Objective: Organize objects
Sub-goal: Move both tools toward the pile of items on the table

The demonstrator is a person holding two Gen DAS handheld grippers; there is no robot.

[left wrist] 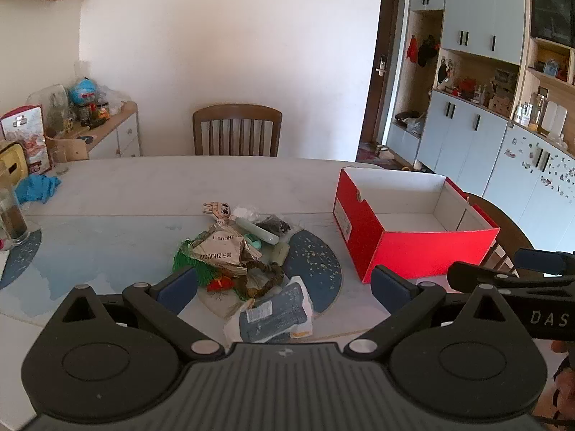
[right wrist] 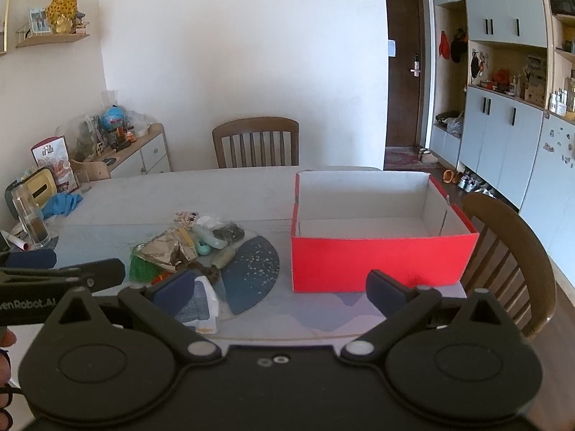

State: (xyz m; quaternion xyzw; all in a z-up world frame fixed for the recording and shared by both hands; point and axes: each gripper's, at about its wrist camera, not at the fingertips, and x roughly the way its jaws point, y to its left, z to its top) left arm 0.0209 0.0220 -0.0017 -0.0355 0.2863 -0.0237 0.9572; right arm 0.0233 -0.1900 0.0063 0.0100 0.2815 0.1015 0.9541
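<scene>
On the pale table (left wrist: 143,186) lies a heap of small objects (left wrist: 240,251), near the front edge and partly on a dark blue round placemat (left wrist: 320,262). To its right, well apart from it, stands the red box (left wrist: 424,251) — open on top, white inside, with nothing visible in it. In the right wrist view the box's long axis runs left to right across the table, one long red wall facing the camera; in the left wrist view the box appears turned, a corner pointing toward the lens.

In the heap, a crumpled silver-brown packet (left wrist: 222,248) sits on top, a green tassel (left wrist: 190,262) at its left side, a pale green stick (left wrist: 262,231) lying slanted behind, and a blue-and-white pouch (left wrist: 276,312) nearest the camera.

The left gripper (left wrist: 284,287) hangs over the near side of the heap, its jaws spread wide and grasping nothing. The right gripper (right wrist: 280,291) is in front of the box — jaws also wide apart, nothing between them.

A wooden chair (left wrist: 237,129) stands behind the table.
</scene>
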